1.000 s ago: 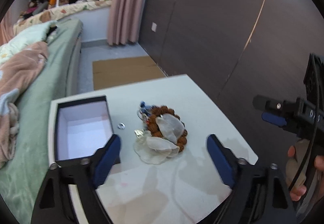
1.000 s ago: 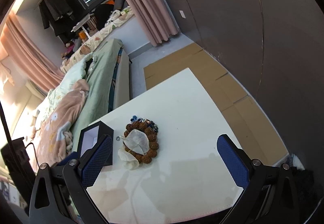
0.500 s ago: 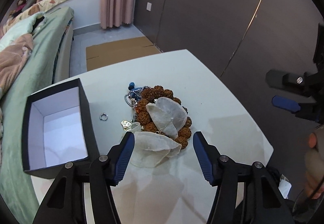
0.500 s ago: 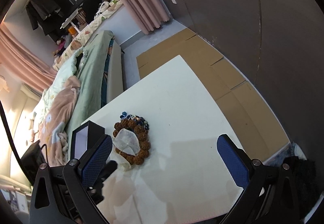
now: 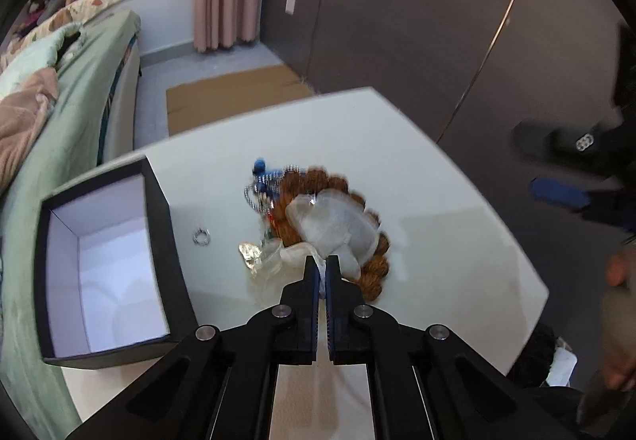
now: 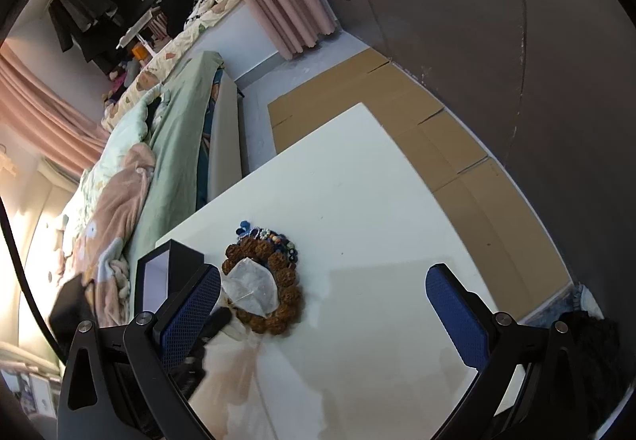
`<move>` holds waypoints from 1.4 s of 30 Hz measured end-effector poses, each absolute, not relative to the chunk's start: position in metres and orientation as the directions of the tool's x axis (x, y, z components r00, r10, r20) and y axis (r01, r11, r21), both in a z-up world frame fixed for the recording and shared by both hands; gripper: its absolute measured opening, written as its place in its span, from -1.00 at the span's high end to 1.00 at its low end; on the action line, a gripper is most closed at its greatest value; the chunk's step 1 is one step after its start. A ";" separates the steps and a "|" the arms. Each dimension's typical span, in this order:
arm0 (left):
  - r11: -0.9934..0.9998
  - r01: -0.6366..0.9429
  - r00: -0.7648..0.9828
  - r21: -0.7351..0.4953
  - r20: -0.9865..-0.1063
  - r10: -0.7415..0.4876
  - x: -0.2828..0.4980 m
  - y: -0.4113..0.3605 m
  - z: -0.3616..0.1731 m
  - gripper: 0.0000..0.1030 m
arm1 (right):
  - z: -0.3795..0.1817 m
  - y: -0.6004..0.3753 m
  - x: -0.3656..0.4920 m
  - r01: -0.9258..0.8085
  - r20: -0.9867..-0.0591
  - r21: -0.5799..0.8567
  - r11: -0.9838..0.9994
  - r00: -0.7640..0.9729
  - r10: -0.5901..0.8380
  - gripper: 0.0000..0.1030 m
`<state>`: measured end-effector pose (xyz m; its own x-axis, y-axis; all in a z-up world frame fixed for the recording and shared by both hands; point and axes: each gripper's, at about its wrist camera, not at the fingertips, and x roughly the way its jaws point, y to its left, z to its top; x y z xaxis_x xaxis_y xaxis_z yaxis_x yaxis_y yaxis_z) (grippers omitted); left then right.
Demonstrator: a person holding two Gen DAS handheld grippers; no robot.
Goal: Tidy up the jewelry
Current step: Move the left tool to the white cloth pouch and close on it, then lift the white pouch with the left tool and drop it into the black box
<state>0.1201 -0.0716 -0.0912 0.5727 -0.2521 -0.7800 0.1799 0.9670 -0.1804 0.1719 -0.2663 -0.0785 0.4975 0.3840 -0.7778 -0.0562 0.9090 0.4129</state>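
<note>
A jewelry pile lies mid-table: a brown bead bracelet (image 5: 373,269) (image 6: 284,295), two clear pouches, the upper pouch (image 5: 334,221) (image 6: 252,289), a blue and silver chain (image 5: 264,181) (image 6: 264,233), a small silver ring (image 5: 201,236) and a gold piece (image 5: 249,252). An open black box (image 5: 107,273) with white lining stands to the left; it also shows in the right wrist view (image 6: 159,281). My left gripper (image 5: 322,261) is shut on the near edge of a clear pouch. My right gripper (image 6: 322,305) is open and empty above the table, right of the pile.
The white table (image 5: 457,249) (image 6: 357,201) ends near a dark wardrobe wall on the right. A bed with green and pink covers (image 6: 119,181) runs along the left. Cardboard (image 6: 437,130) lies on the floor beyond the table.
My left gripper has moved in toward the pile and closed from wide open to shut on a clear pouch edge. The right gripper stayed open, shifting slightly.
</note>
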 end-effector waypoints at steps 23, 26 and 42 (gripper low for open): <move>0.915 0.122 0.534 -0.384 -0.752 -0.387 0.125 -0.027 -0.075 0.98 | -0.115 -0.241 0.189 -0.009 -0.820 0.442 0.897 0.400 0.408 -0.50; 0.931 0.149 0.552 -0.332 -0.754 -0.357 0.118 -0.037 -0.070 0.96 | -0.108 -0.256 0.185 0.012 -0.808 0.455 0.891 0.426 0.407 -0.50; 0.935 0.186 0.585 -0.303 -0.730 -0.353 0.127 -0.064 -0.072 -0.97 | -0.096 -0.297 0.183 0.033 -0.778 0.505 0.863 0.451 0.438 -0.51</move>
<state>0.1268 -0.0636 -0.0724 0.5852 -0.3531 -0.7300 0.1858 0.9347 -0.3032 0.1831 -0.2965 -0.0964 0.4507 0.4378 -0.7780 0.0331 0.8627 0.5046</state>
